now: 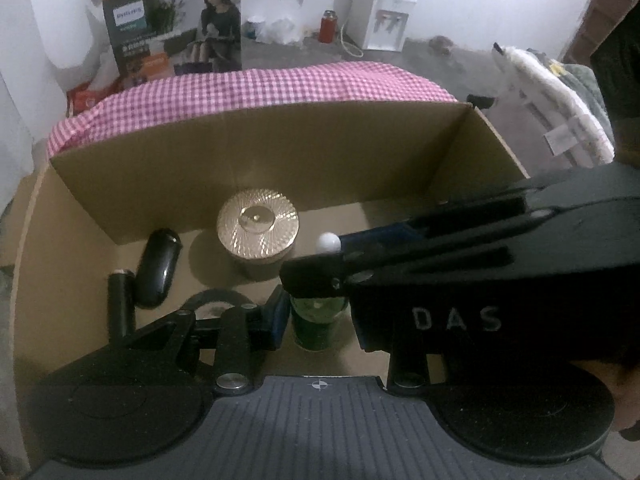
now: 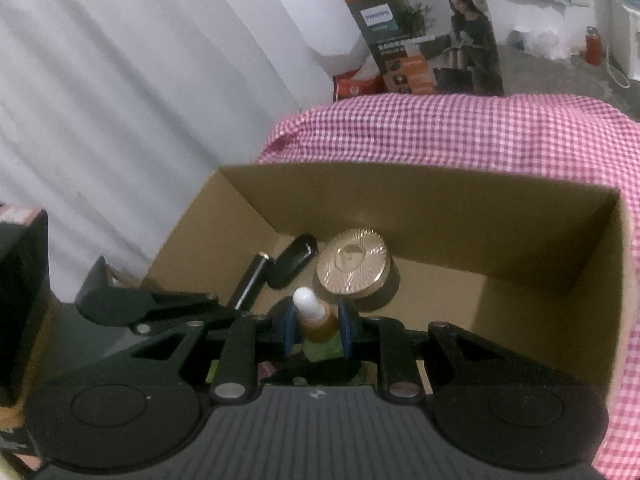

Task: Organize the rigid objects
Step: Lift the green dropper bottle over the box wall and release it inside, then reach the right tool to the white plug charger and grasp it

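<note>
An open cardboard box (image 1: 280, 152) (image 2: 440, 200) holds a gold-lidded round jar (image 1: 257, 224) (image 2: 353, 266), a glossy black oval case (image 1: 157, 268) (image 2: 294, 264) and a black tube (image 1: 120, 304) (image 2: 252, 282). My left gripper (image 1: 316, 314) is shut on a green bottle (image 1: 316, 324) low inside the box. My right gripper (image 1: 316, 260) (image 2: 316, 320) crosses in from the right just above it. The right gripper is shut on a small amber dropper bottle (image 2: 316, 320) with a white cap (image 1: 328, 242) (image 2: 306, 298). A green patch, the green bottle (image 2: 320, 350), shows under it.
The box rests on a pink checked cloth (image 1: 248, 84) (image 2: 480, 132). Behind it stands a printed appliance carton (image 1: 176, 36) (image 2: 432, 48). A white water dispenser (image 1: 384, 20) and a red flask (image 1: 328, 26) sit on the far floor. A dark box (image 2: 20, 280) is at the left.
</note>
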Demonstrator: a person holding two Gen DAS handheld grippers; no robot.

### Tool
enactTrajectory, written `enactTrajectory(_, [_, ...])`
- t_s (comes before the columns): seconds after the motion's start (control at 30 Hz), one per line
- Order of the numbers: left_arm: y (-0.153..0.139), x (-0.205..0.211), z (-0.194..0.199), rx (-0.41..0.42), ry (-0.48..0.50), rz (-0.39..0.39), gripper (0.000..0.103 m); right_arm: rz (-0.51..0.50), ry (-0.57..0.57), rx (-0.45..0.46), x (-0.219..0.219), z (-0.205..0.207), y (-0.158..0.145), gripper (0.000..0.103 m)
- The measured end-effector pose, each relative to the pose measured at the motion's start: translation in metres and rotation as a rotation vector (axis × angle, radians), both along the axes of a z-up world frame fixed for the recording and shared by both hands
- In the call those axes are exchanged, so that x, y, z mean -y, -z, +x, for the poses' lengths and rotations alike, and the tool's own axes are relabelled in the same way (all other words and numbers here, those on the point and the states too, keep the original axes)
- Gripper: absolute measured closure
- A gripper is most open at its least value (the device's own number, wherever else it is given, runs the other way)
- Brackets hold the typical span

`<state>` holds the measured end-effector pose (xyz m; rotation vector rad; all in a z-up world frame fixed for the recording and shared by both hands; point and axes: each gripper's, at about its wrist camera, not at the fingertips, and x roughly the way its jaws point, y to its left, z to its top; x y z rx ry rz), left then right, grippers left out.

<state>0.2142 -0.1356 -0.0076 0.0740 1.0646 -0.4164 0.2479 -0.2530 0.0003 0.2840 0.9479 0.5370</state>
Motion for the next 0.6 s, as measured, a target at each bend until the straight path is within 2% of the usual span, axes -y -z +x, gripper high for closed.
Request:
enactTrajectory(0.1, [-0.002,-0.001,-0.002,0.0,0.007,-0.01,0.065,-0.021,0.003,-0.029,-0.003,0.001,0.003,0.076])
enactTrajectory(0.17, [-0.004,0.0,-0.006,0.015,0.012,-0.007,0.059,-0.007,0.007,-0.037,-0.001,0.001,0.003,0.073])
enactTrajectory(0.23, [-0.007,-0.001,-0.011,0.03,0.014,-0.003,0.055,0.002,0.019,-0.045,0.0,0.001,0.001,0.06])
enactTrajectory(0.27, [-0.01,-0.001,-0.013,0.038,0.016,-0.004,0.051,0.002,0.026,-0.039,0.0,-0.001,-0.001,0.047])
enactTrajectory(0.3, [-0.011,-0.001,-0.015,0.044,0.017,-0.005,0.049,-0.004,0.034,-0.028,0.001,-0.003,-0.003,0.043])
enactTrajectory(0.43, [-0.021,-0.003,-0.028,0.08,0.024,-0.011,0.046,-0.006,0.053,-0.002,0.004,-0.014,-0.015,0.043])
enactTrajectory(0.6, [-0.043,-0.013,-0.054,0.146,0.04,-0.043,0.044,0.049,0.111,0.058,0.02,-0.045,-0.037,0.043])
